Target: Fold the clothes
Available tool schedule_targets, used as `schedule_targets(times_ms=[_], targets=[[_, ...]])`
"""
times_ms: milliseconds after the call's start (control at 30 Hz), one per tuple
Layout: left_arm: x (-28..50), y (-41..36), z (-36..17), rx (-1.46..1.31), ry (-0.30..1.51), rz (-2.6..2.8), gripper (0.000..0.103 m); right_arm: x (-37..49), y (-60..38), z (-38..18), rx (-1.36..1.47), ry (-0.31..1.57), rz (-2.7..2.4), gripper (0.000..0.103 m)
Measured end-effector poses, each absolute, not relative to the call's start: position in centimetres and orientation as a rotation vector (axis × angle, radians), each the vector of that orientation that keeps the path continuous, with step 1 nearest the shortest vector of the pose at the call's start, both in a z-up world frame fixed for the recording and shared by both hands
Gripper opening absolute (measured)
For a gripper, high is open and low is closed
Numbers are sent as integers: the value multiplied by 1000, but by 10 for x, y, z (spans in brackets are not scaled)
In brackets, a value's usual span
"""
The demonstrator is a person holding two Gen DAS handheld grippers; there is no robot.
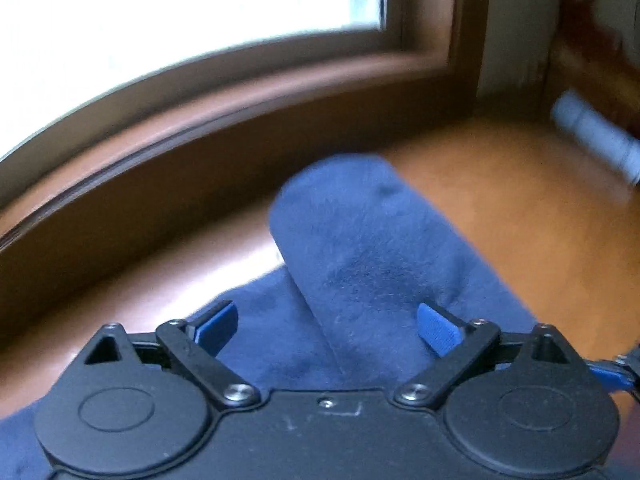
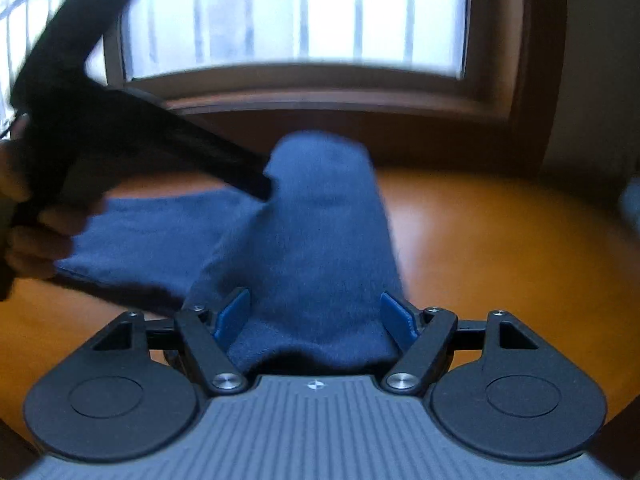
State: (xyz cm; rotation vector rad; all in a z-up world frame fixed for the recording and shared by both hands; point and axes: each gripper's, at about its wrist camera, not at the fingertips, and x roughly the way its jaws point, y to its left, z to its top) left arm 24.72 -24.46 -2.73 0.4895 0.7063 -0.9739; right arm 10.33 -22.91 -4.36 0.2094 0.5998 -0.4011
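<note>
A dark blue fleece garment [image 1: 360,248] lies on an orange-brown wooden table [image 1: 520,232]. One long part of it, perhaps a sleeve or leg, runs away from me towards the window. My left gripper [image 1: 328,330] is open, its blue pads wide apart just above the cloth. In the right wrist view the same garment [image 2: 320,232] lies between the pads of my open right gripper [image 2: 316,316]. The other gripper [image 2: 120,132], black and blurred, hangs over the cloth's left part with the hand [image 2: 36,240] that holds it.
A window with a brown wooden frame [image 2: 320,96] runs along the far edge of the table. A grey cylinder-shaped object [image 1: 596,136] lies at the far right. A wall corner [image 1: 516,28] stands at the right.
</note>
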Motion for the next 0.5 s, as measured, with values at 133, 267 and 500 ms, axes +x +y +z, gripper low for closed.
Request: schedule_targets(times_ms=[133, 267, 500], targets=[[249, -244, -26, 461, 737, -962, 103, 86, -241, -38, 310, 589, -352, 75], [249, -242, -27, 428, 767, -928, 103, 70, -258, -37, 397, 570, -273, 90], [244, -195, -10, 335, 791, -799, 102, 75, -290, -45, 476, 613, -123, 88]])
